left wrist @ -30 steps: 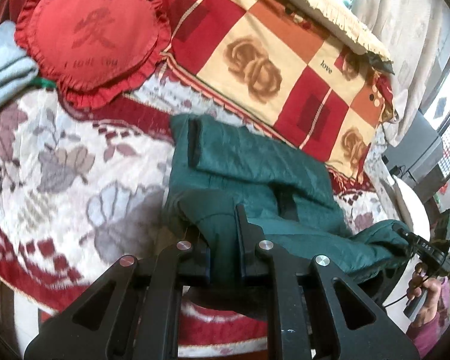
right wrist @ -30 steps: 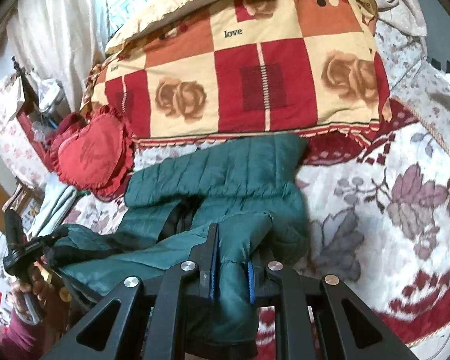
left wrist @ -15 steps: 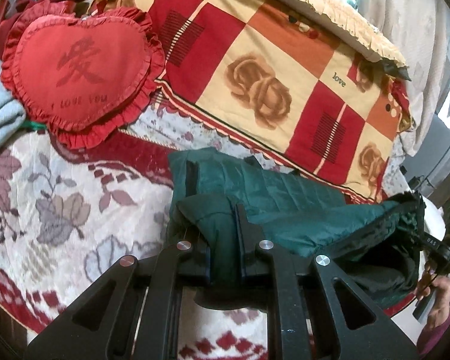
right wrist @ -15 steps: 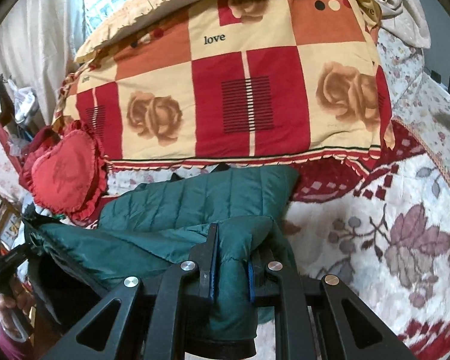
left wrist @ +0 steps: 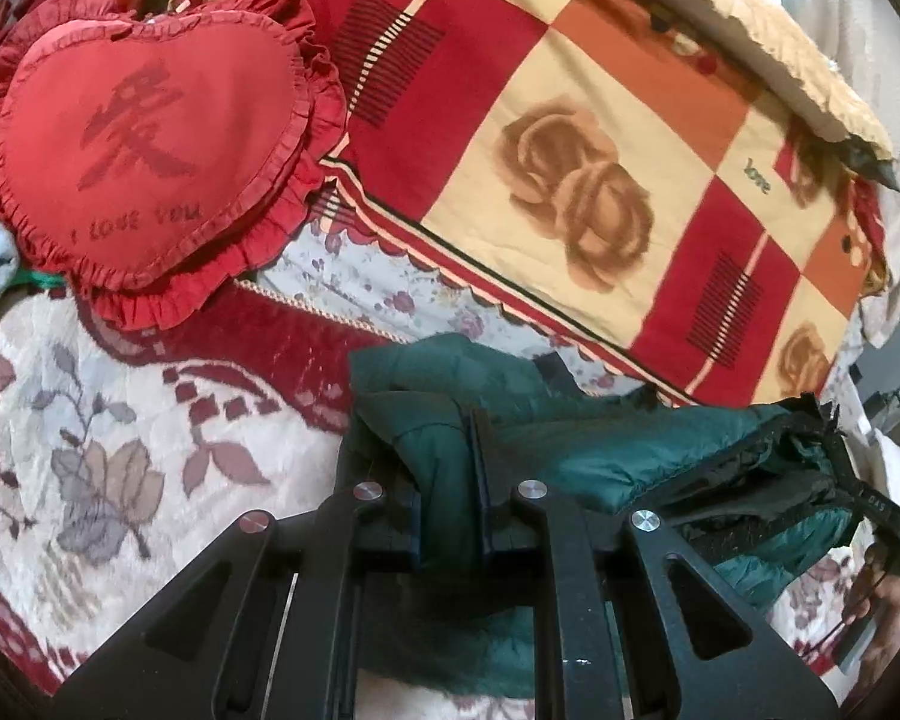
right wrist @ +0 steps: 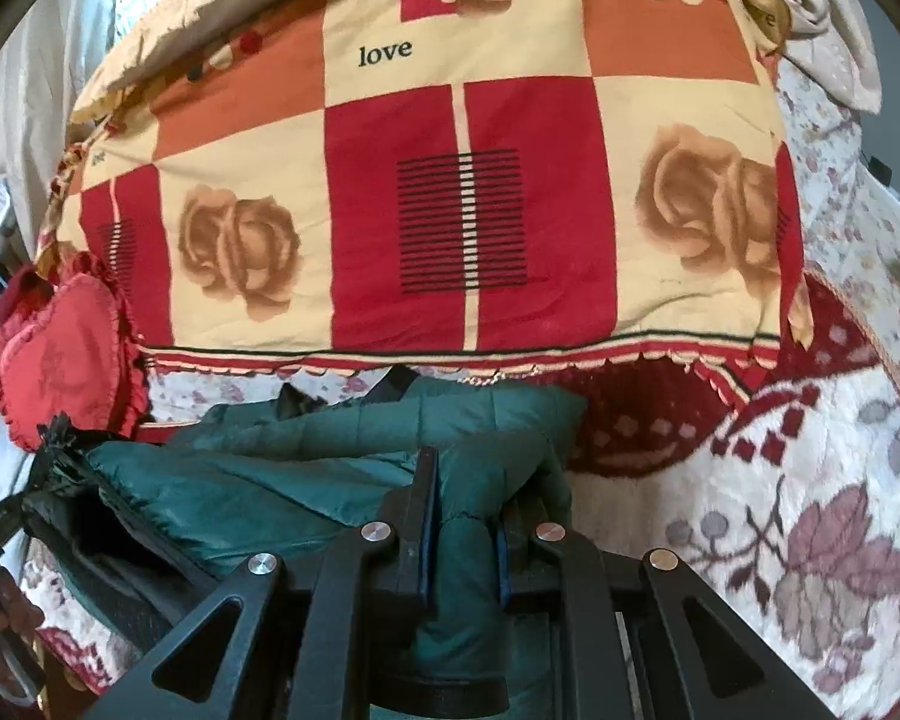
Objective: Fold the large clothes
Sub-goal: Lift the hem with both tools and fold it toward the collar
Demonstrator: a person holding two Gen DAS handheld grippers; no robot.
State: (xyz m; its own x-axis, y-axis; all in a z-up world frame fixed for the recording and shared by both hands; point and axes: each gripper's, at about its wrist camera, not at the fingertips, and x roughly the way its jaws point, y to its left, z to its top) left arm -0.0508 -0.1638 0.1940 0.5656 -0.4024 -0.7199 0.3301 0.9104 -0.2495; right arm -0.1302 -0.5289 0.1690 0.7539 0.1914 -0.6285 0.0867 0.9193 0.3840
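Observation:
A dark green quilted jacket [left wrist: 570, 450] lies on the floral bedspread [left wrist: 120, 450], its near edge lifted and carried over the part by the quilt. My left gripper [left wrist: 447, 468] is shut on one corner of that edge. The right gripper [right wrist: 462, 516] is shut on the other corner of the jacket [right wrist: 330, 480]. Each gripper shows at the side of the other's view: the right gripper [left wrist: 834, 450] with a hand below it, and the left gripper [right wrist: 48, 450]. The black lining hangs open between them.
A folded quilt [left wrist: 570, 150] in red, cream and orange checks lies just beyond the jacket, also the quilt [right wrist: 462, 180] in the right wrist view. A red heart pillow [left wrist: 144, 138] sits at the far left. The floral bedspread [right wrist: 810, 510] stretches to the right.
Both grippers have moved forward toward the checked quilt with the jacket's edge held. The lifted half now covers most of the flat half, and the quilt and pillow look closer.

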